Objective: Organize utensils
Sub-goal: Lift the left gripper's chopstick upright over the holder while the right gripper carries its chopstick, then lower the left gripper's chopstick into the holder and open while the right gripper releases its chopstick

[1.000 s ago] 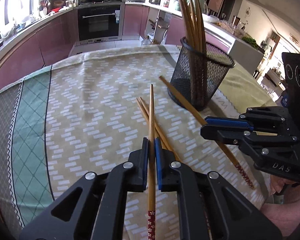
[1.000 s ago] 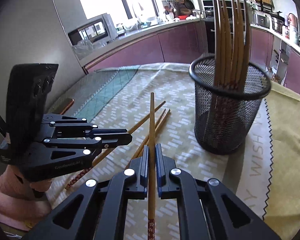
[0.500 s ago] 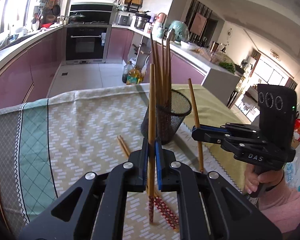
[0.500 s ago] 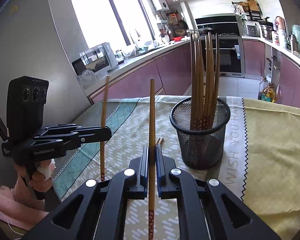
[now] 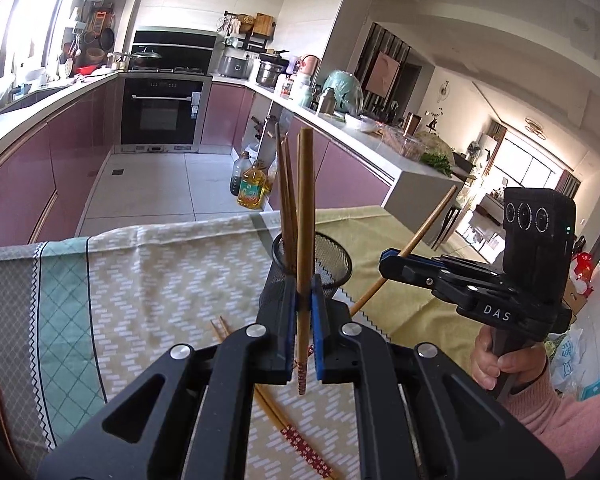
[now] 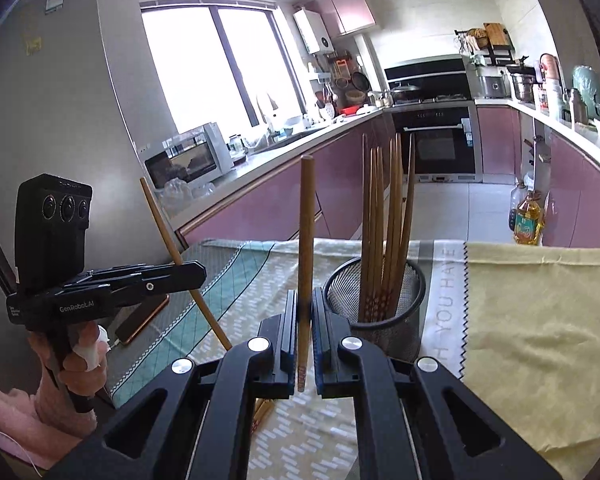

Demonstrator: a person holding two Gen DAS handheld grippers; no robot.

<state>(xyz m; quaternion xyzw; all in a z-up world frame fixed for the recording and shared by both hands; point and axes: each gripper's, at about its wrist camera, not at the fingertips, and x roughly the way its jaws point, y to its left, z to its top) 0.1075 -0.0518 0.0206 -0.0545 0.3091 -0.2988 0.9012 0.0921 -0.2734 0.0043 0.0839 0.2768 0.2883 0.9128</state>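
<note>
Left gripper (image 5: 303, 332): pressed on one chopstick (image 5: 305, 216), upright, lifted clear of the tablecloth (image 5: 148, 280).
Right gripper (image 6: 305, 336): likewise pinching a second chopstick (image 6: 306, 240).
Loose pair (image 5: 288, 428): flat on the cloth, not yet collected.
Mesh holder (image 6: 380, 304): beyond, with several chopsticks standing in it.
Judged well along; two in hand, two left.

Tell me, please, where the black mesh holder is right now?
In both wrist views the mesh holder stands upright on the tablecloth, just beyond the grippers' fingertips, with several chopsticks standing in it.
</note>
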